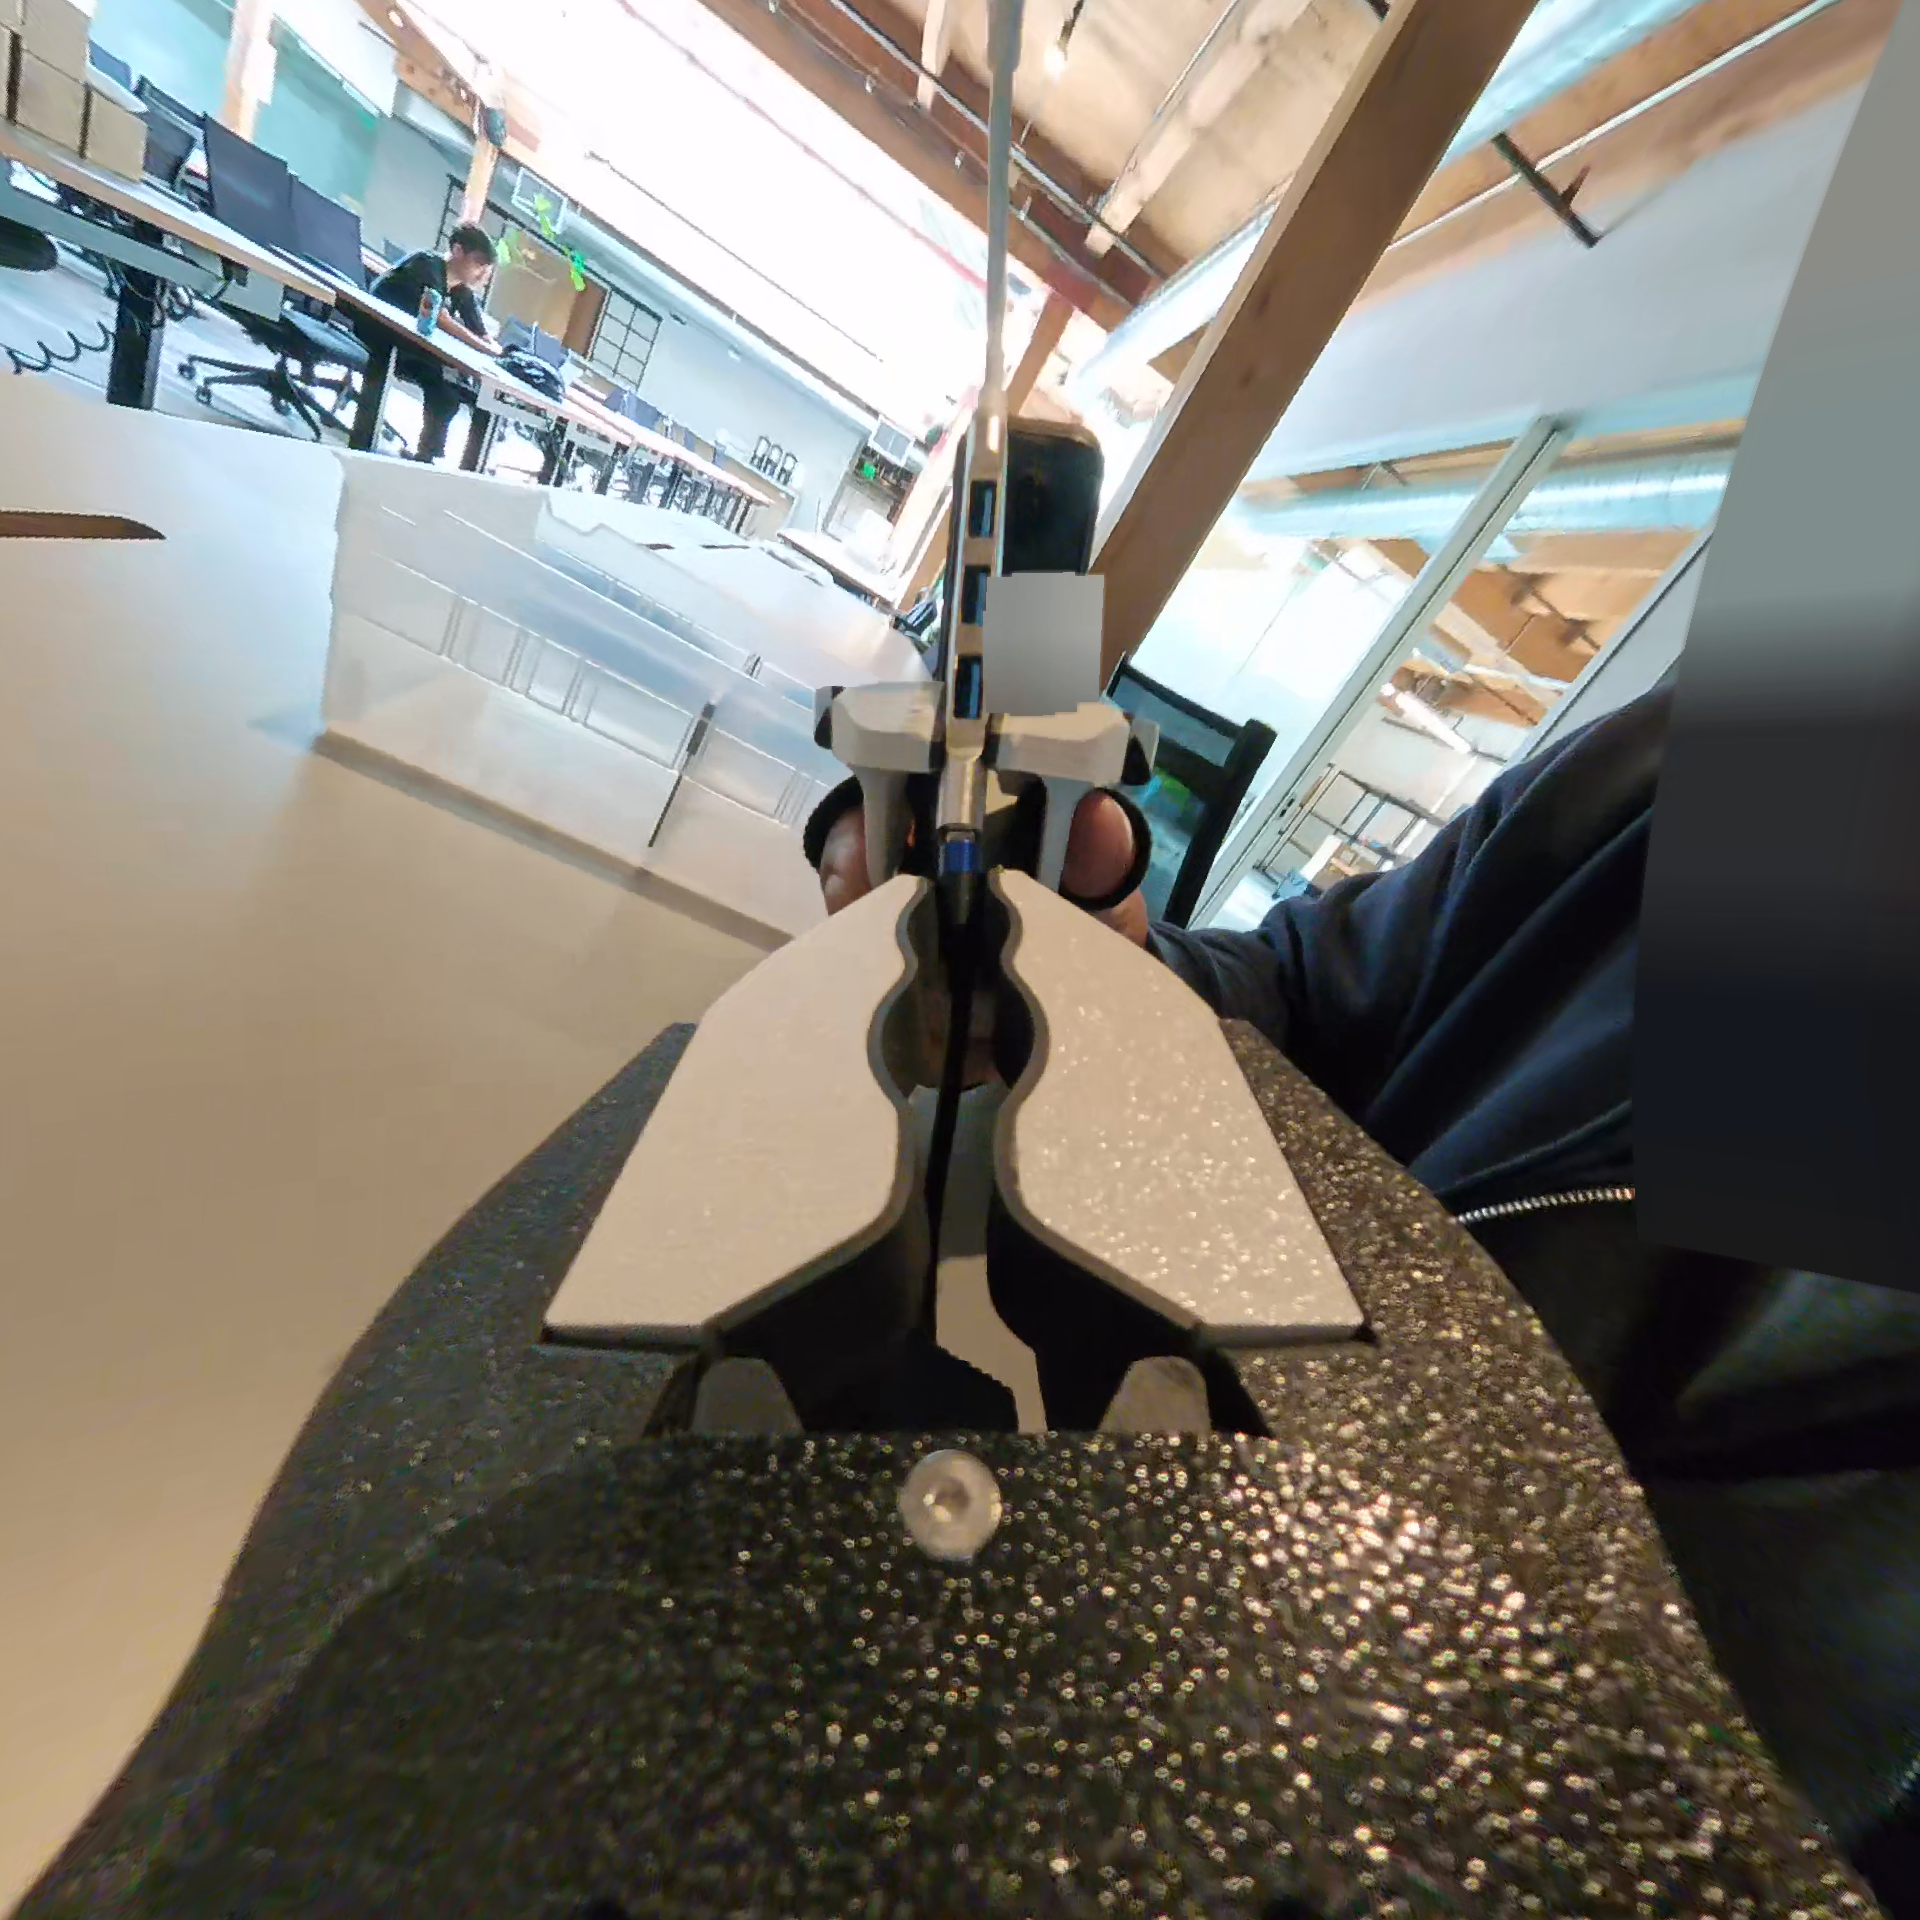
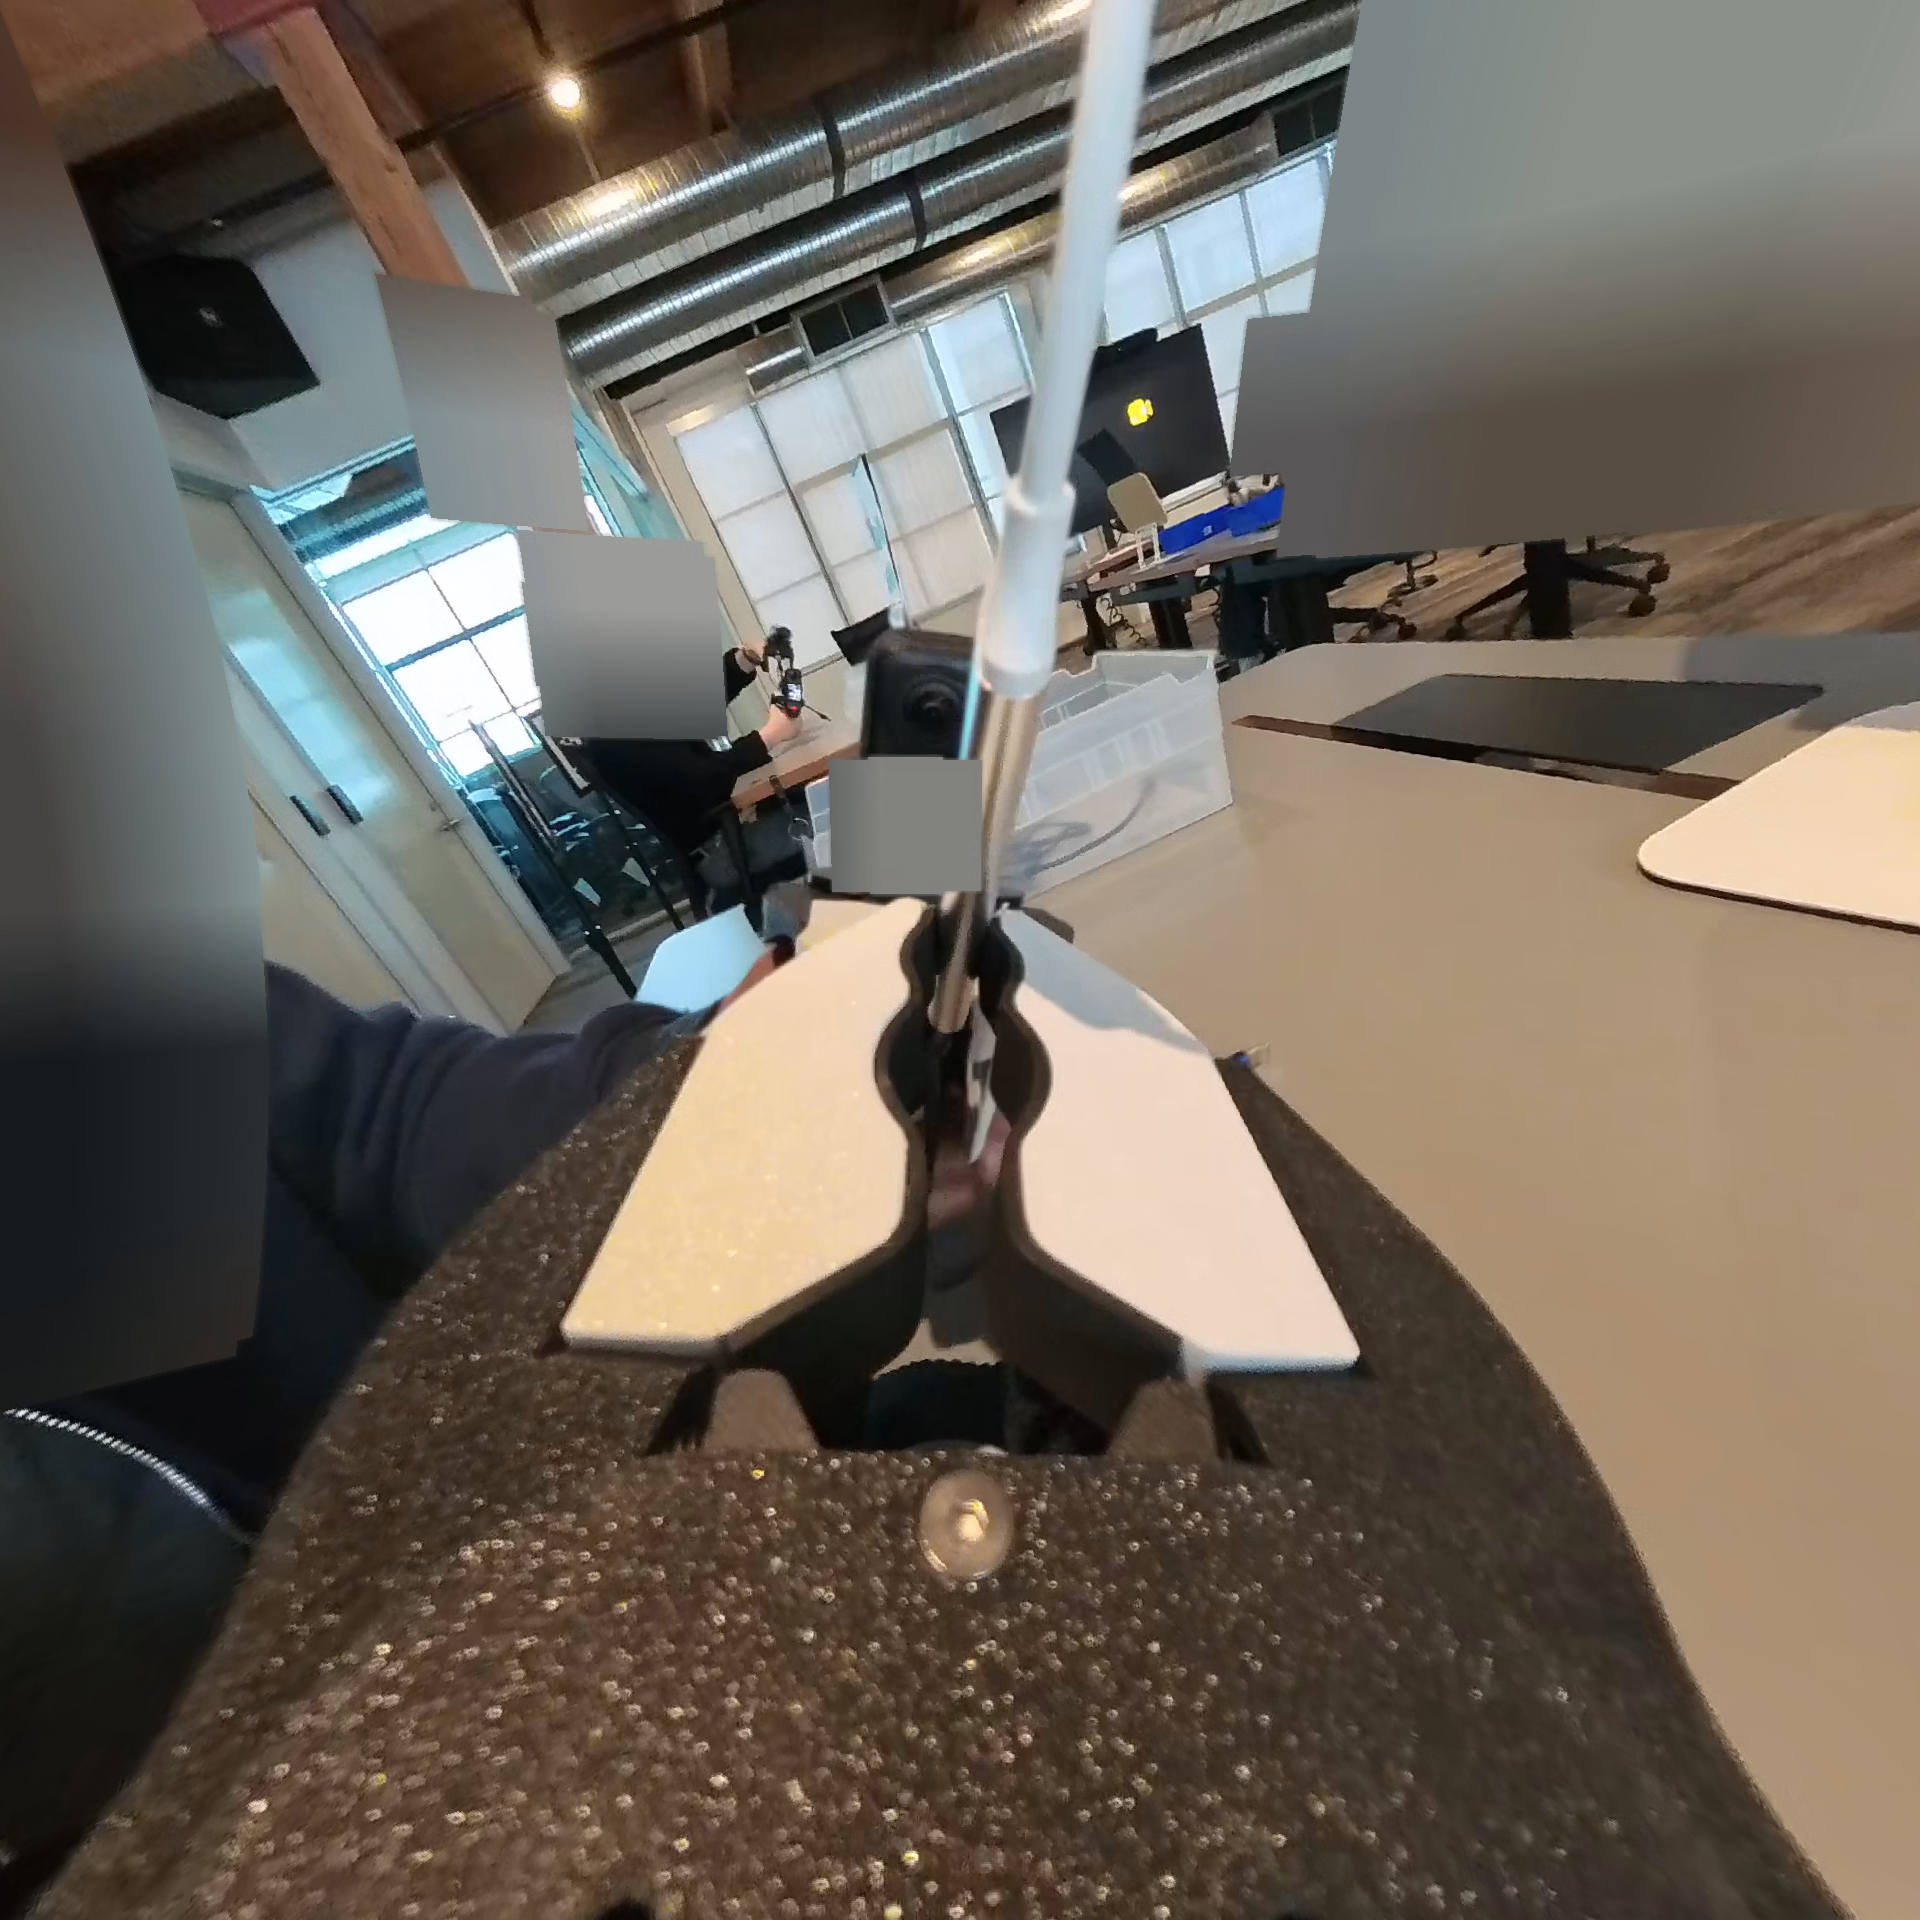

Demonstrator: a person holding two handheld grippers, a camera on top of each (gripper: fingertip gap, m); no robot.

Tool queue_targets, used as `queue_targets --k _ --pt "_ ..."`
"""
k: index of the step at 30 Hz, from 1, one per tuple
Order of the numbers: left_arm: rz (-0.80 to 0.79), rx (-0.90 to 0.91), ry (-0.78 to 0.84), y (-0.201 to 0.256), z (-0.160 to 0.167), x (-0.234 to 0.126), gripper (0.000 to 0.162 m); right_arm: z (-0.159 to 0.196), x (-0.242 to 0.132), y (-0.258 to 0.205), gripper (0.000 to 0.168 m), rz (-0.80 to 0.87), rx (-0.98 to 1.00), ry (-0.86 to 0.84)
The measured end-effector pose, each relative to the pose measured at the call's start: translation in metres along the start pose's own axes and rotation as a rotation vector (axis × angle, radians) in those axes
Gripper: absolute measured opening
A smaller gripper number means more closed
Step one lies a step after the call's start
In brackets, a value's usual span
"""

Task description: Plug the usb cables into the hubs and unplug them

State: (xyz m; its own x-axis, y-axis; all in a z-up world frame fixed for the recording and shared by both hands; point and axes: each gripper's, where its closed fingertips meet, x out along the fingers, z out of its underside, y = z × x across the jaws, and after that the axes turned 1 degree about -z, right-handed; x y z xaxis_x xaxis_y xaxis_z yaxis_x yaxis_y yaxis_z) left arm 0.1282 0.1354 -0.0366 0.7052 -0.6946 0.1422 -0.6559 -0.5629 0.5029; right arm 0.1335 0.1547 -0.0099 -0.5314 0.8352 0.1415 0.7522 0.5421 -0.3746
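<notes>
My left gripper is shut on a black usb cable, just behind its plug, which has a silver shell and a blue ring. The plug's tip meets the near end of a slim silver hub; I cannot tell how deep it sits. The hub stands edge-on with three blue ports along its side, and its white cable runs upward. My right gripper is shut on the hub. It also shows facing me in the left wrist view. Both grippers are held above the table.
The grey table lies below, with a clear plastic bin on it behind the grippers. In the right wrist view a white pad and a black mat lie at the right. A person's dark sleeve is close. The grippers are tip to tip, or close to it.
</notes>
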Motion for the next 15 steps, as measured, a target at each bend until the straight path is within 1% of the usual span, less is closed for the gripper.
queue_targets --k 4,6,10,11,13,15 --pt "-0.047 0.040 0.013 -0.006 -0.002 -0.001 0.008 0.000 -0.001 0.005 0.006 0.048 0.008 0.012" --pt "-0.057 0.029 0.036 -0.008 -0.003 -0.001 0.007 0.000 -0.001 0.007 0.006 0.069 0.033 0.030" --pt "-0.072 -0.051 0.157 -0.011 -0.004 0.005 0.008 -0.003 -0.005 0.014 0.006 0.116 0.091 0.103" --pt "-0.091 -0.045 0.167 -0.011 -0.005 0.007 0.008 -0.004 -0.006 0.015 0.007 0.120 0.105 0.122" --pt "-0.119 -0.009 0.166 -0.011 -0.006 0.007 0.008 -0.006 -0.006 0.015 0.006 0.117 0.133 0.149" --pt "-0.114 0.000 0.143 -0.011 -0.005 0.006 0.008 -0.005 -0.005 0.015 0.006 0.111 0.125 0.132"
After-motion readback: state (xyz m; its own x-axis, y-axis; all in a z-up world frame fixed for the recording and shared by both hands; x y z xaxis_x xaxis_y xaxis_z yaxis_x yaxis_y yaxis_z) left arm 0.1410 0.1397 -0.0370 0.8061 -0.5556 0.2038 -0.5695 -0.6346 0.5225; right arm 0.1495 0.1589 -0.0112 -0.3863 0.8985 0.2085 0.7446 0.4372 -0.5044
